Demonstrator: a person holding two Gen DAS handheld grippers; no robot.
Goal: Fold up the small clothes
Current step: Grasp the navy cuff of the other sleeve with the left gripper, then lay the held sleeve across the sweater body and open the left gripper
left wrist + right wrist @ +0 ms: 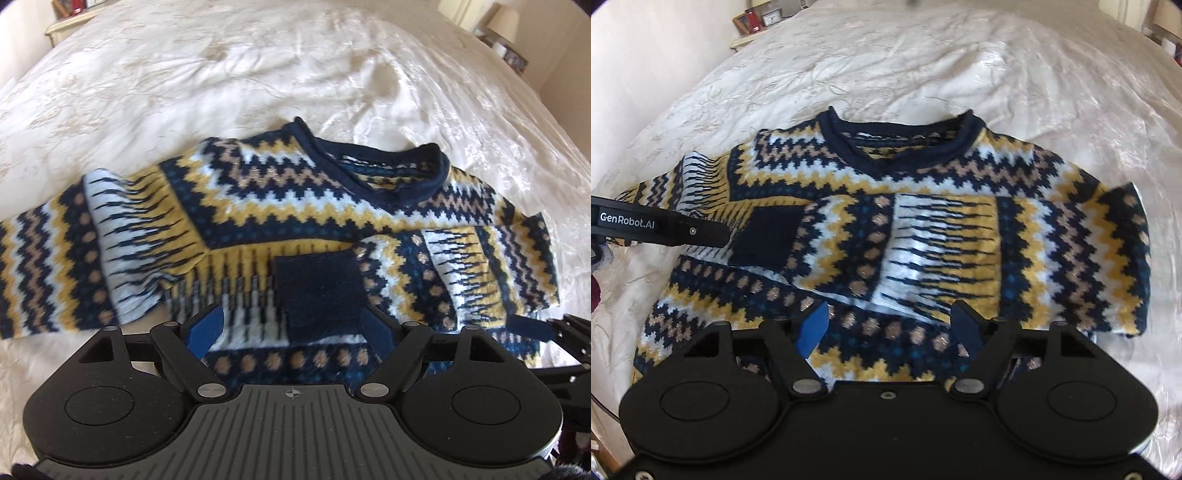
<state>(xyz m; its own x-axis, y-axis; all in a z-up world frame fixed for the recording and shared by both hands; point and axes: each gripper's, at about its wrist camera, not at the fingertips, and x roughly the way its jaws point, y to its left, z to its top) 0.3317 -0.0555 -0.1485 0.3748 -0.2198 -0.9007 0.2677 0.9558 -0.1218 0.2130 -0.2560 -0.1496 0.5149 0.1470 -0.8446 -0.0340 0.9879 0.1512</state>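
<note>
A small knitted sweater (pixel 288 206) in navy, yellow, white and tan zigzags lies flat on the bed, collar (pixel 388 166) away from me. Its right sleeve (pixel 923 243) is folded across the chest, navy cuff (pixel 764 240) near the middle. The left sleeve (pixel 74 251) lies spread out to the side. My left gripper (pixel 291 328) is open above the lower chest, the cuff (pixel 317 291) between its fingers. My right gripper (pixel 890 328) is open and empty above the sweater's lower body (pixel 886 343). The left gripper's body (pixel 657 225) shows at the left of the right wrist view.
The sweater rests on a cream, wrinkled bedspread (pixel 258 74) that reaches on all sides. A bedside table with small items (pixel 757 22) stands at the far left. A lamp (pixel 504 26) stands at the far right.
</note>
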